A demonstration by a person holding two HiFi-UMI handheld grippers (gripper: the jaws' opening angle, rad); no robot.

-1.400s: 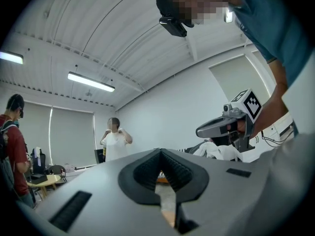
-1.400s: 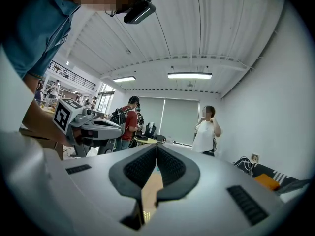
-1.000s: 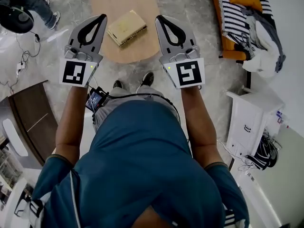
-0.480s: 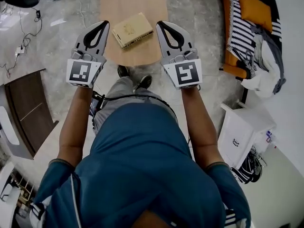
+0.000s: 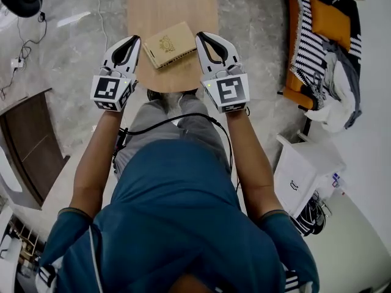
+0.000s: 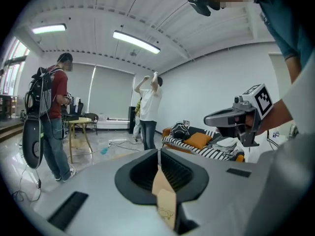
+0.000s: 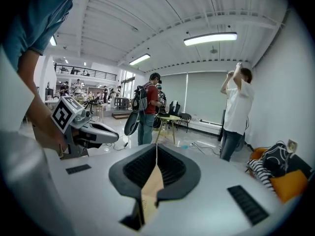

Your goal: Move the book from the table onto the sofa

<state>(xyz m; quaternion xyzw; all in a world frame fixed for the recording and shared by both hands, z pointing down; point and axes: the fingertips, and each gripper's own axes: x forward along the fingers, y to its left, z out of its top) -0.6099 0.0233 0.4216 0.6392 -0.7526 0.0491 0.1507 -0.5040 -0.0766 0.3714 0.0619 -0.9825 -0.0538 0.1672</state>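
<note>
Head view: book (image 5: 169,43), tan cover with an emblem, lies askew on the near end of the wooden table (image 5: 174,2). It sits between the two claws. The left gripper (image 5: 135,39) has its tip just beside the book's left corner, and the right gripper (image 5: 201,36) has its tip just beside the right edge. Contact cannot be confirmed on either side. The sofa (image 5: 291,54), orange with a striped throw, stands well apart on the right.

Left gripper view: jaws together at the tip (image 6: 158,152). A tan sliver bearing part of an emblem shows through the slot behind them. This view also shows people standing in the room, which the head view does not.

Right gripper view: jaws likewise closed (image 7: 156,157), with a plain tan strip in the slot. Neither claw holds anything.
</note>
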